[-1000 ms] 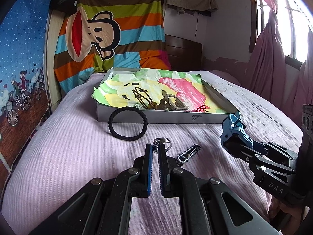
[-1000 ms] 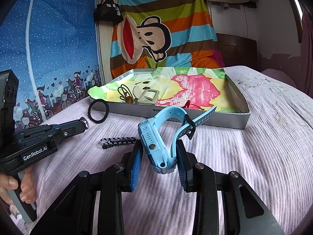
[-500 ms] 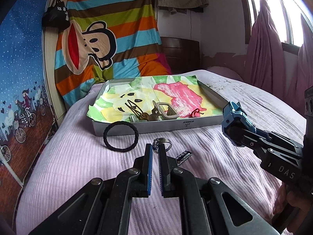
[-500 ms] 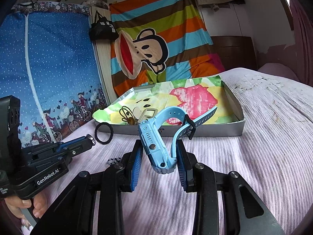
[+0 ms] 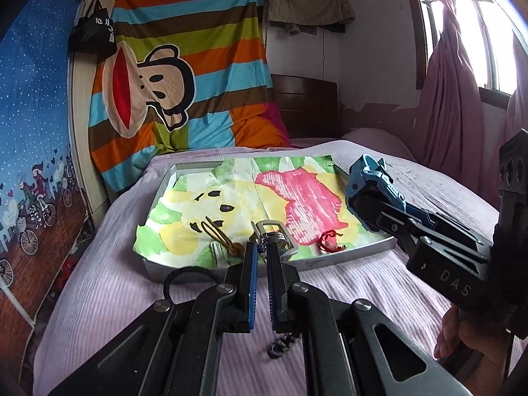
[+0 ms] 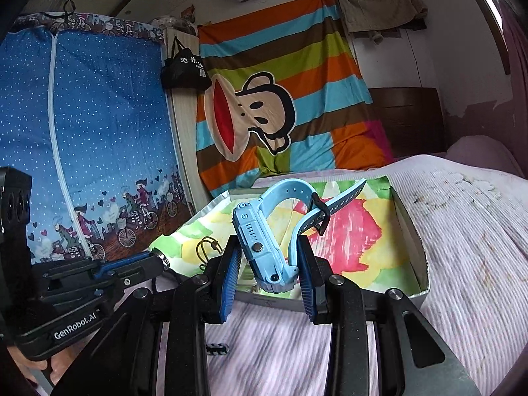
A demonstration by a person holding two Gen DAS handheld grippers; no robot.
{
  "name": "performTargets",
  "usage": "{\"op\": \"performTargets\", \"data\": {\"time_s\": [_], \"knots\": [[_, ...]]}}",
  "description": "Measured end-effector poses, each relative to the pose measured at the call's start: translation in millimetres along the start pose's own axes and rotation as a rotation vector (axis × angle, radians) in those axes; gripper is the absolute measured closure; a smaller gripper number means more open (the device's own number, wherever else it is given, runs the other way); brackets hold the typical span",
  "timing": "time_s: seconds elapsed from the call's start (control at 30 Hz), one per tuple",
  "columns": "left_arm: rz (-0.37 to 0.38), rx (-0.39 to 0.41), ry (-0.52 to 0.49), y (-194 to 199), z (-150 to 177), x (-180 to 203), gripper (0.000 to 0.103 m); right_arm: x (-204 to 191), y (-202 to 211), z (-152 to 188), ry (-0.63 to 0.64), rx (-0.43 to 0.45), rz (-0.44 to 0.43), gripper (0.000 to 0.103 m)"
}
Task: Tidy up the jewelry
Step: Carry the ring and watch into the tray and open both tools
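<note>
Pink striped bed (image 5: 346, 300) again: both grippers have been climbing from the bedspread toward the tray (image 5: 349, 259), so drop-off's looking close. Left gripper (image 5: 260, 257) is pinching the key ring (image 5: 272, 234), right gripper (image 6: 269, 264) is clamping the blue watch (image 6: 260, 244) above the tray's near edge. The black hair tie (image 5: 178, 275) and dark bracelet (image 5: 280, 346) are lying on the bed, mostly hidden behind the fingers.

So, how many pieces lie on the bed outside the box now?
2: a black hair tie beside the box, at its front wall, and a dark braided bracelet below the left gripper. The grippers may hide more.
</note>
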State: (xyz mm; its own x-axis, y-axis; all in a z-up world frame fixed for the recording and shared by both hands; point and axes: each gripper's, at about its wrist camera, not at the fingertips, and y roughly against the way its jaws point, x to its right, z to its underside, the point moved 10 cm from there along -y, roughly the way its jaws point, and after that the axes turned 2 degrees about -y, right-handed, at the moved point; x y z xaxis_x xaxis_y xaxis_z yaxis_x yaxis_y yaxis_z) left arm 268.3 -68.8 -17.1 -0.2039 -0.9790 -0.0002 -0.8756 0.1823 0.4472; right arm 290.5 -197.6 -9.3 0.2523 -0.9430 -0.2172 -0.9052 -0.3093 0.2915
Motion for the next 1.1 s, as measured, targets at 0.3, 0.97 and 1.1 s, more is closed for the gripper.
{"op": "performTargets", "data": {"time_s": [0.3, 0.97, 1.1], "knots": [[-0.026, -0.084, 0.088, -57, -11, -20, 0.097, 19, -44, 10, 0.02, -0.095, 0.014, 0.073], [-0.054, -0.185, 0.107, -84, 10, -27, 0.097, 26, -81, 48, 0.01, -0.24, 0.025, 0.069], [-0.062, -0.187, 0.106, -85, 12, -27, 0.096, 28, -80, 48, 0.0, -0.238, 0.025, 0.064]]}}
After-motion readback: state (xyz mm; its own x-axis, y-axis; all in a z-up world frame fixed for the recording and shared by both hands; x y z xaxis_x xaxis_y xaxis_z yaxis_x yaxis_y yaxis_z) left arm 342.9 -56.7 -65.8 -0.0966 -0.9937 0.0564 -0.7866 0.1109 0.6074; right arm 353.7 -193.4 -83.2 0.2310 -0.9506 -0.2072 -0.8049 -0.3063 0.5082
